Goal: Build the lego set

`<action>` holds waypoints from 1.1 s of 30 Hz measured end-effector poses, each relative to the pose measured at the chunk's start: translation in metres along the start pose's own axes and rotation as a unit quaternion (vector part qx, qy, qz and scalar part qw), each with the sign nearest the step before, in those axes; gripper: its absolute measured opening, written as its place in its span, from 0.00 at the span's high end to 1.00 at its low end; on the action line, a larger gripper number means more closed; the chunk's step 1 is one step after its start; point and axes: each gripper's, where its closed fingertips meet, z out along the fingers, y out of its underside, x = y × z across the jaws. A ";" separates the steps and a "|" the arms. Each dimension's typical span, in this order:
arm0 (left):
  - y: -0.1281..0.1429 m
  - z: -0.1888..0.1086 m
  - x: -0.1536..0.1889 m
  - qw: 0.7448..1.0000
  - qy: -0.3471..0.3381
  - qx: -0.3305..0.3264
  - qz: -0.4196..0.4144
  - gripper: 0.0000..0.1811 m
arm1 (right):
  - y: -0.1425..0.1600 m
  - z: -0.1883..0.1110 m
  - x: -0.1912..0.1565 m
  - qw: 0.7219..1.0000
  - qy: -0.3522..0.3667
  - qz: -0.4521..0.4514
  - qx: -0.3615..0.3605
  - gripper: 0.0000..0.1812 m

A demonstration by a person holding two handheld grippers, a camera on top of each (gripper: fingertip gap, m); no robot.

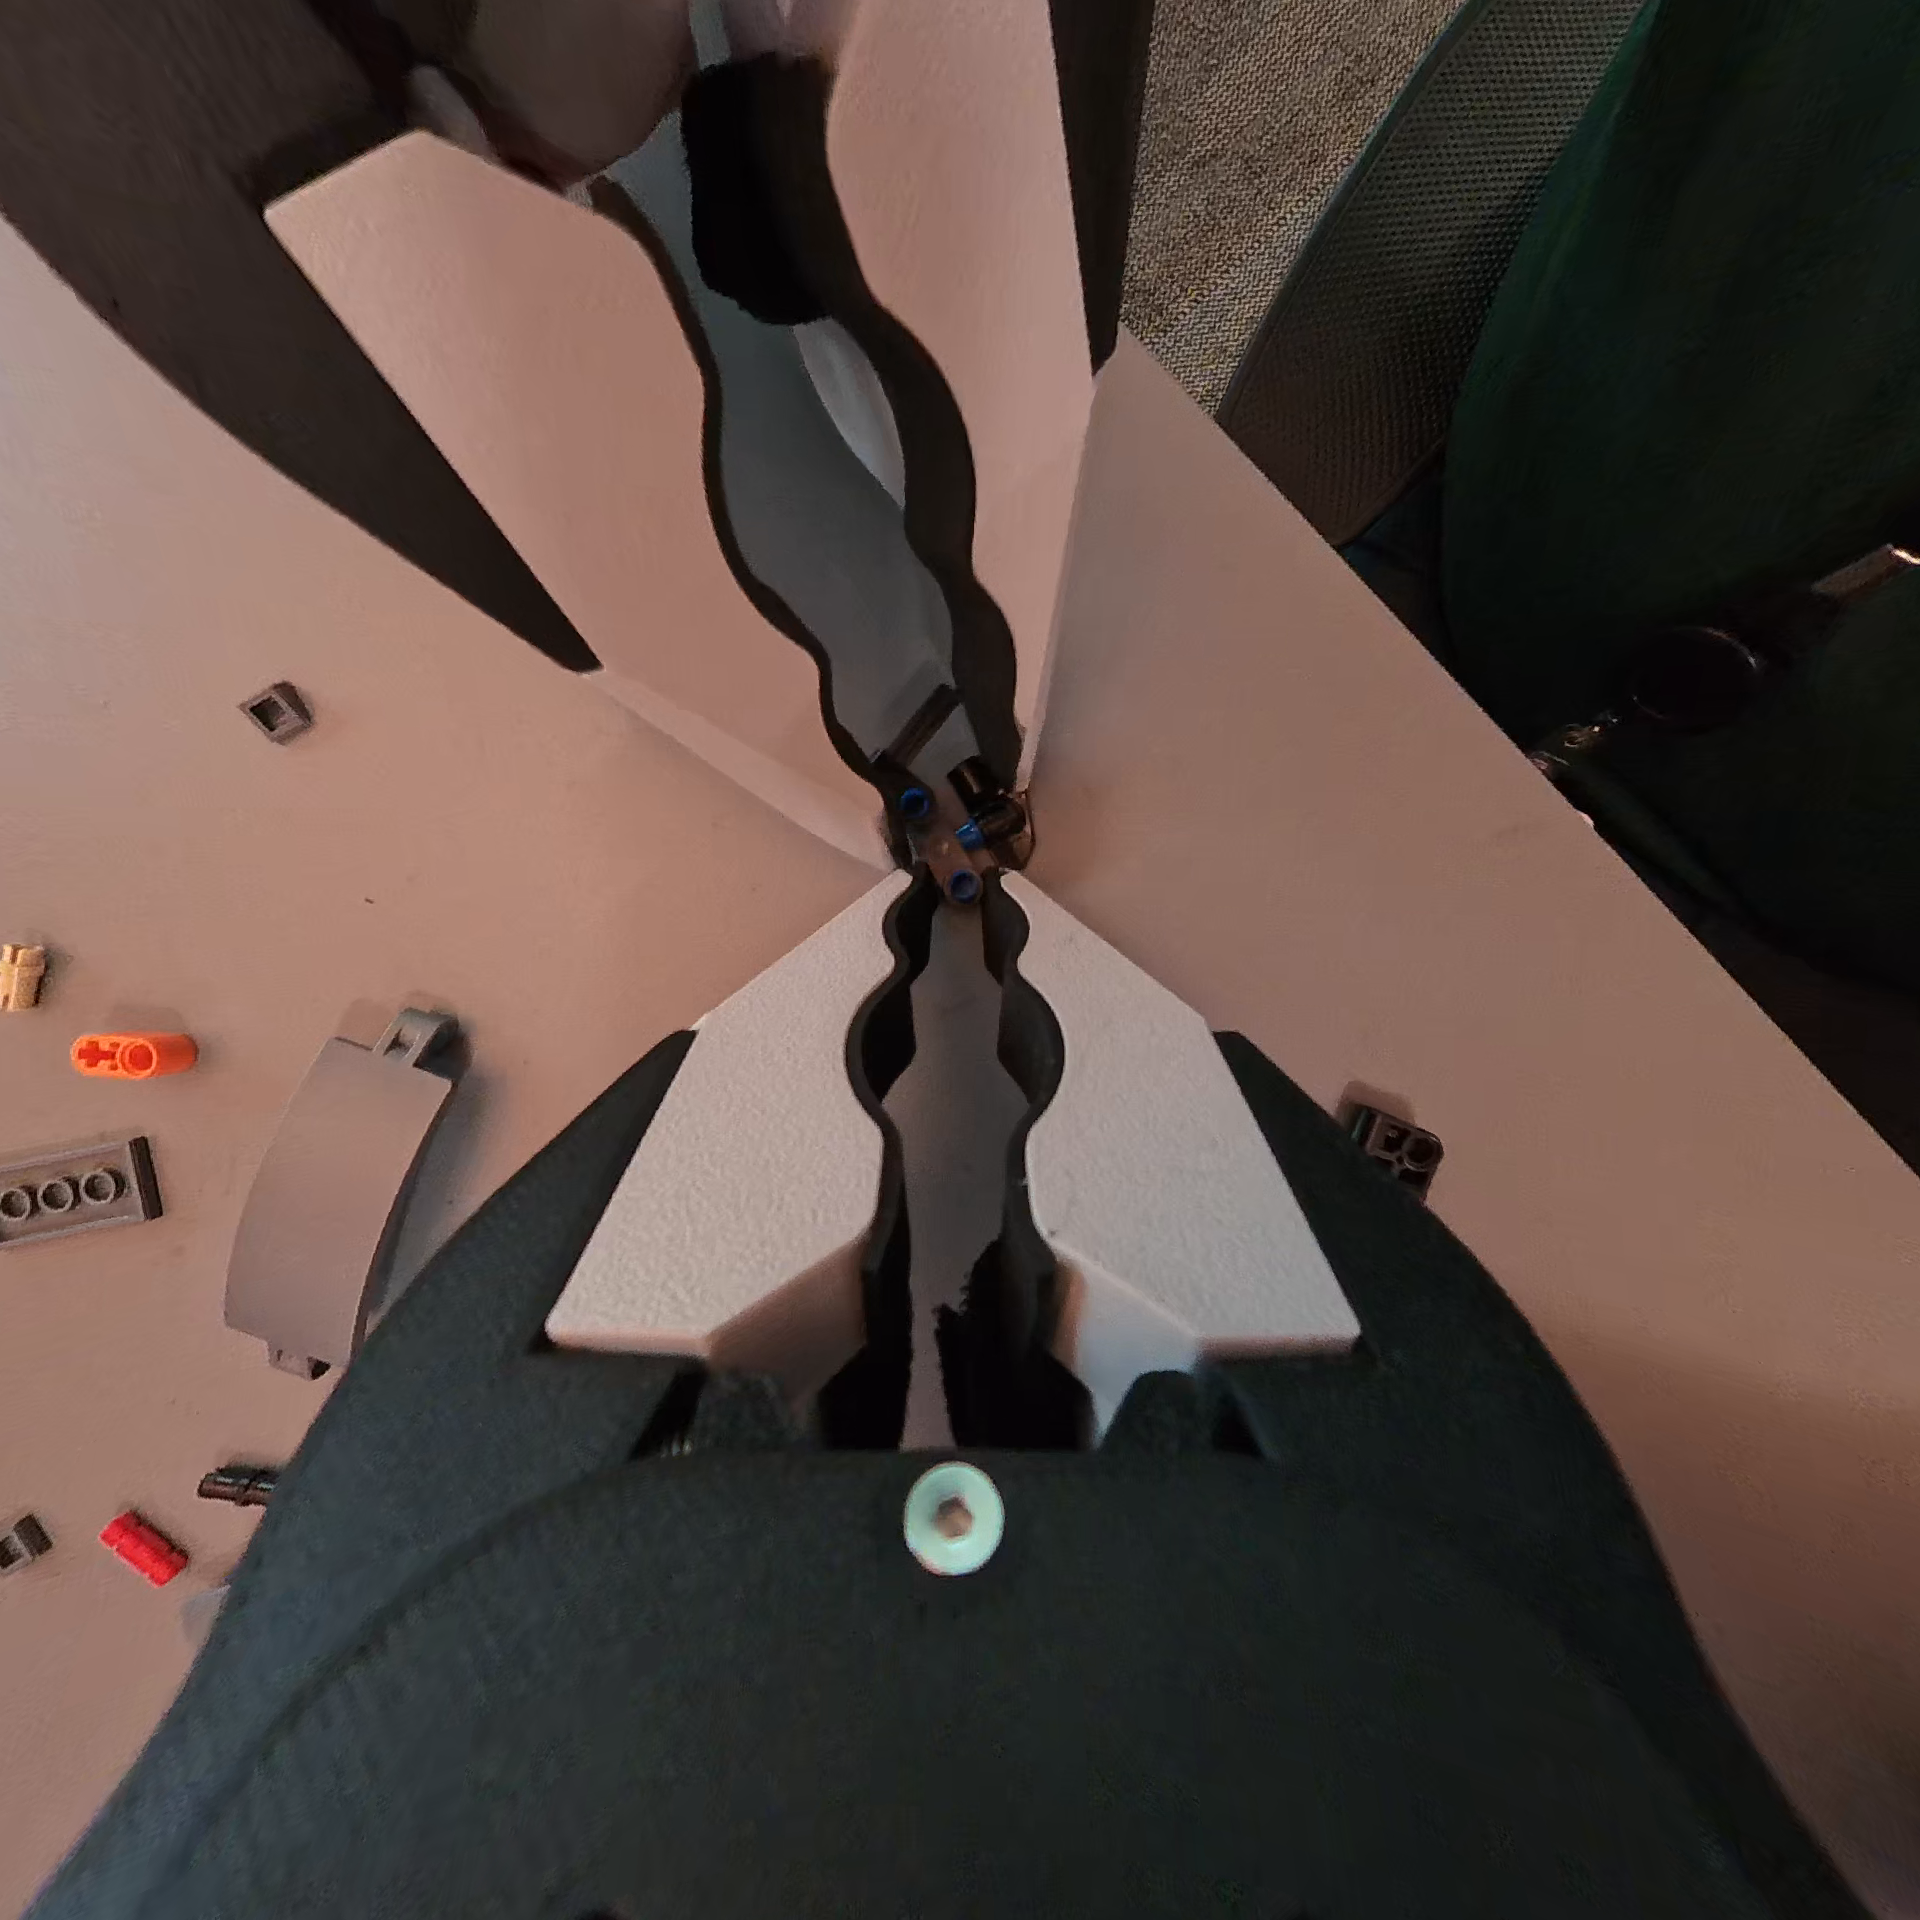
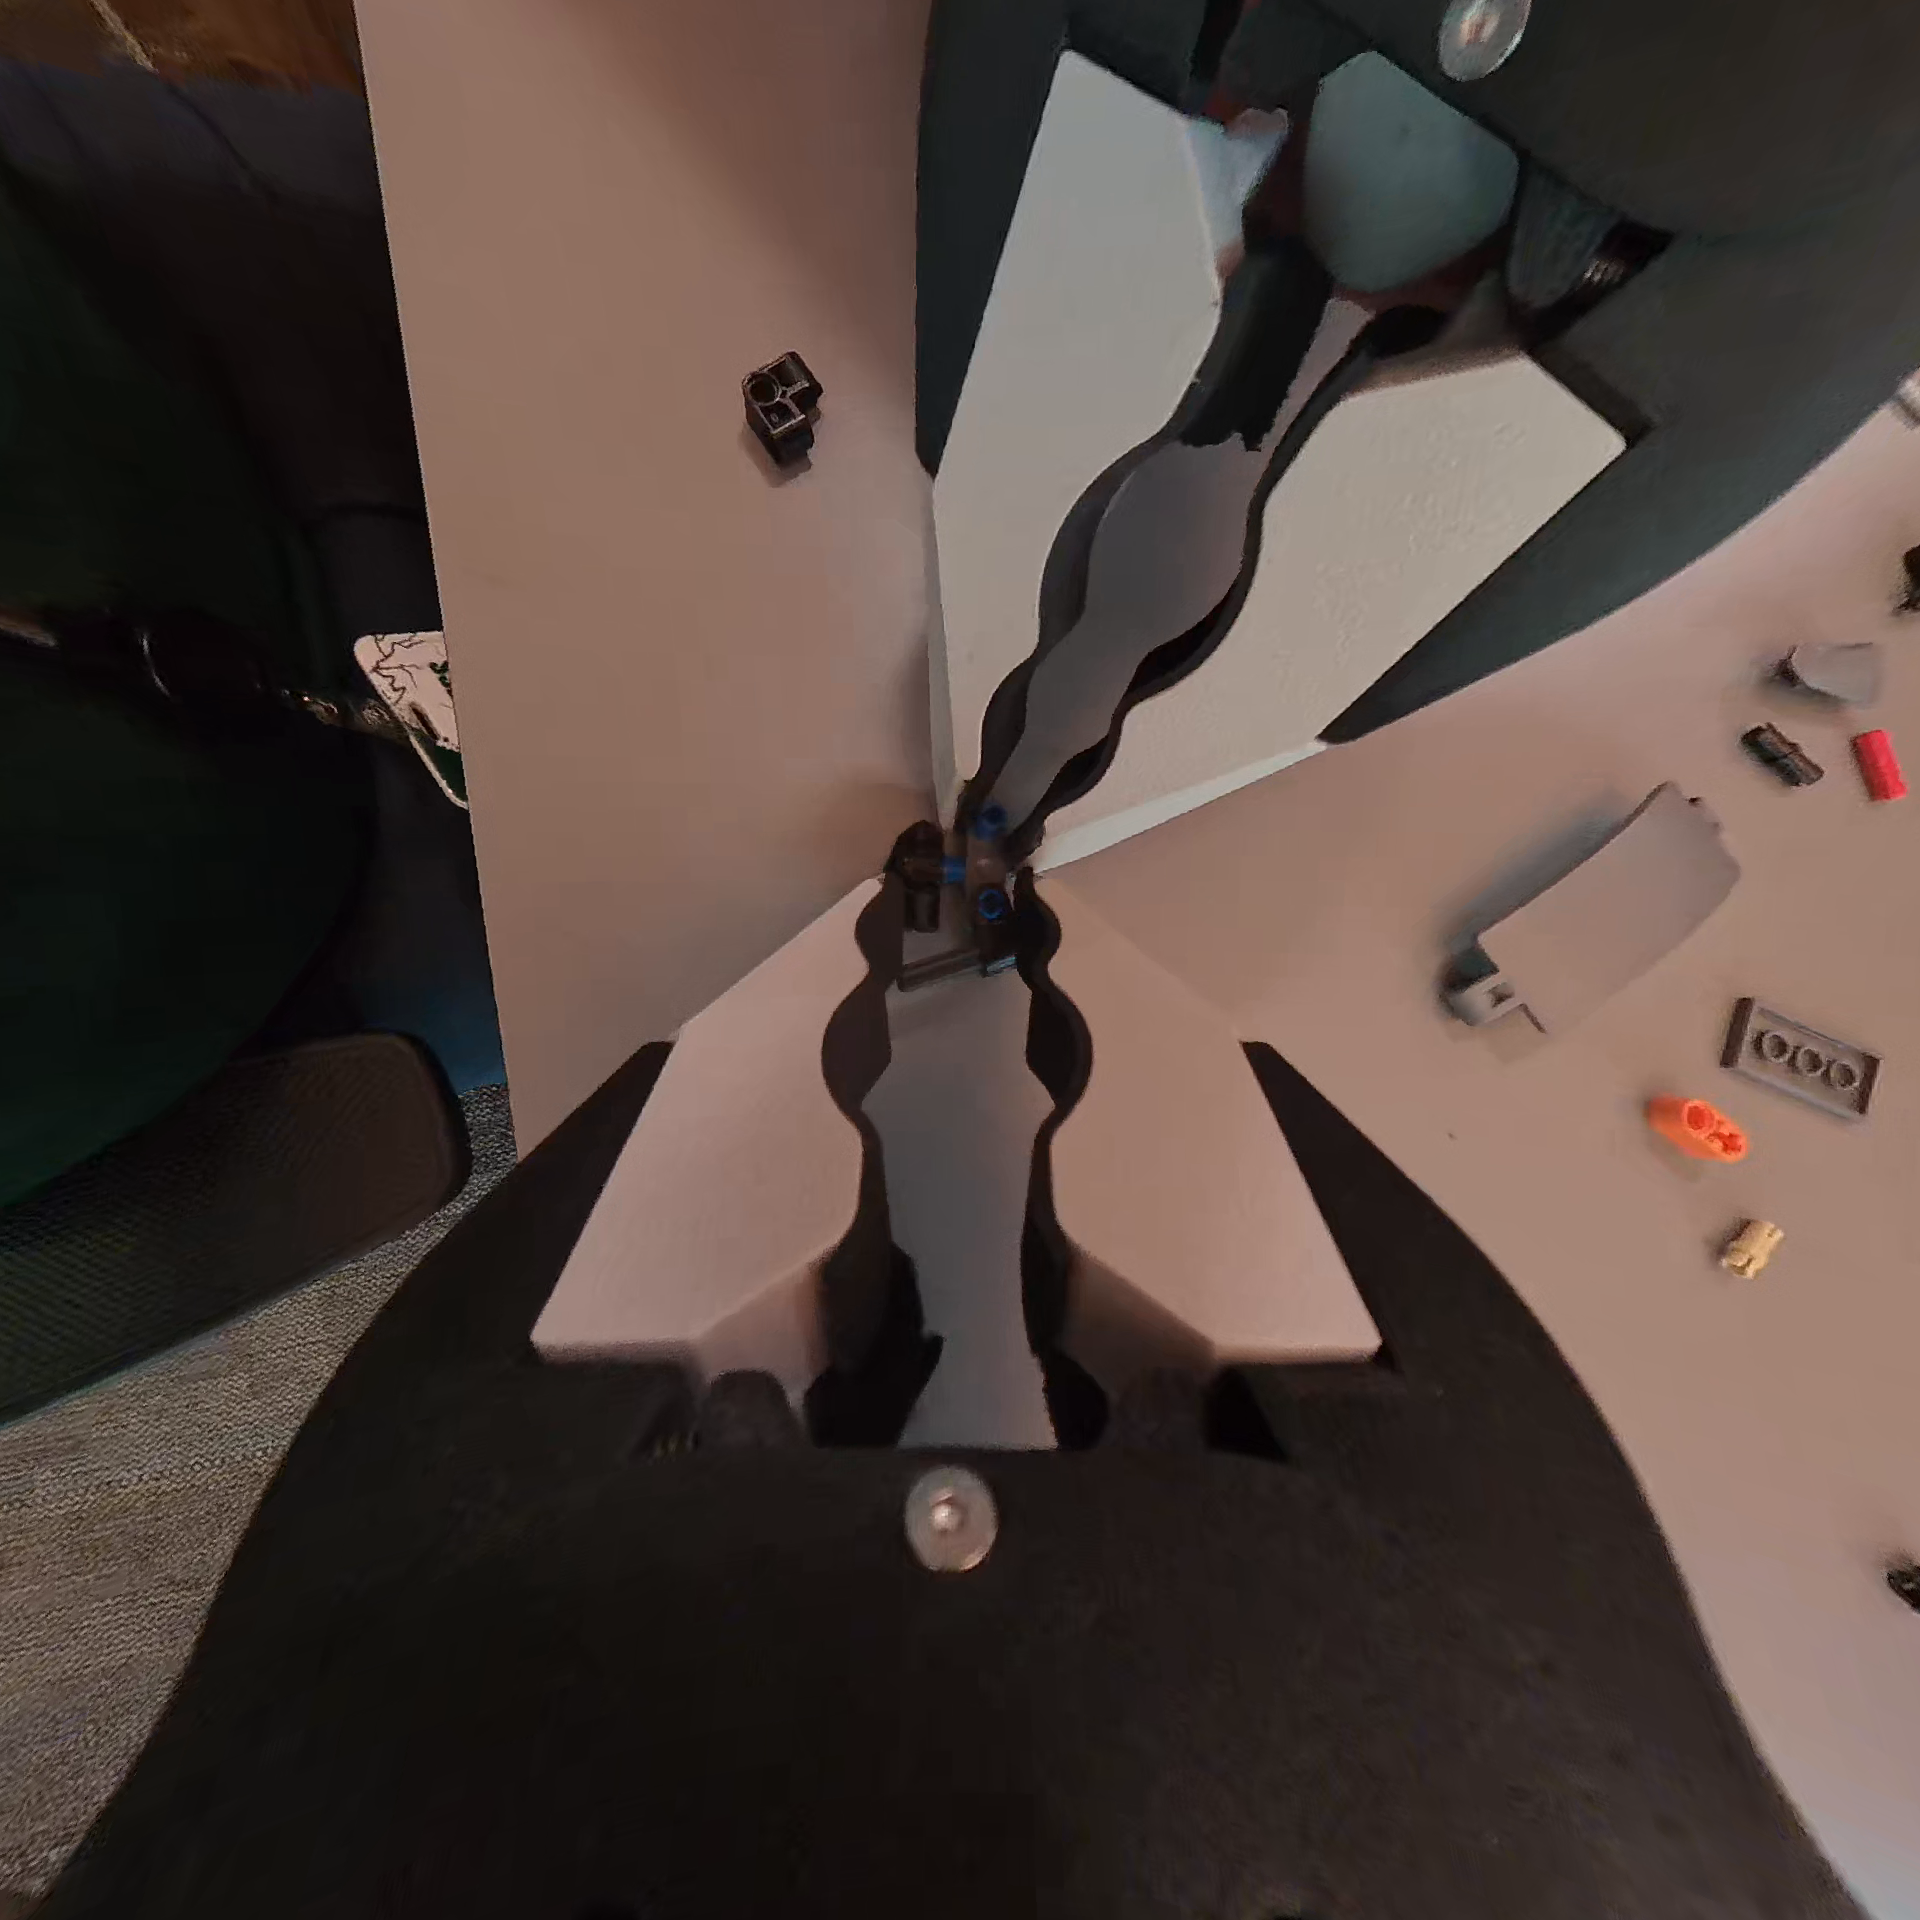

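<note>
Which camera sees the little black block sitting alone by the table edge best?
The right wrist view. There the black block lies in the open on the white table, its round hole plainly visible. In the left wrist view the same block peeks out beside the left gripper, partly hidden.

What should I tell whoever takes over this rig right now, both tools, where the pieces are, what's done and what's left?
Left tool: shut on the small assembly, a grey beam with blue pins and a black connector.
Right tool: tips closed on the same assembly from the opposite side; both meet tip to tip above the table.
Loose on the table: curved grey panel, grey plate, orange connector, tan piece, red piece, black connector near the edge.
Done: only this small sub-assembly. Left: most parts remain unattached.
</note>
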 end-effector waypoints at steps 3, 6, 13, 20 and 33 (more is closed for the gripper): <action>0.000 0.000 0.000 1.000 -0.003 -0.002 -0.001 0.96 | 0.000 0.000 0.000 1.000 0.001 0.003 -0.010 0.92; 0.000 0.000 0.001 1.000 -0.004 -0.001 -0.007 0.96 | 0.000 0.001 0.001 1.000 -0.003 0.007 -0.012 0.93; 0.000 0.000 0.000 1.000 -0.012 -0.002 -0.011 0.96 | -0.001 -0.001 0.002 1.000 0.001 0.020 0.011 0.92; 0.000 0.000 -0.001 1.000 -0.017 -0.009 -0.008 0.96 | 0.009 -0.017 -0.001 0.999 0.011 0.034 0.020 0.86; 0.000 0.000 -0.001 1.000 -0.023 -0.006 -0.021 0.96 | 0.006 -0.015 0.000 0.995 0.030 0.088 0.034 0.88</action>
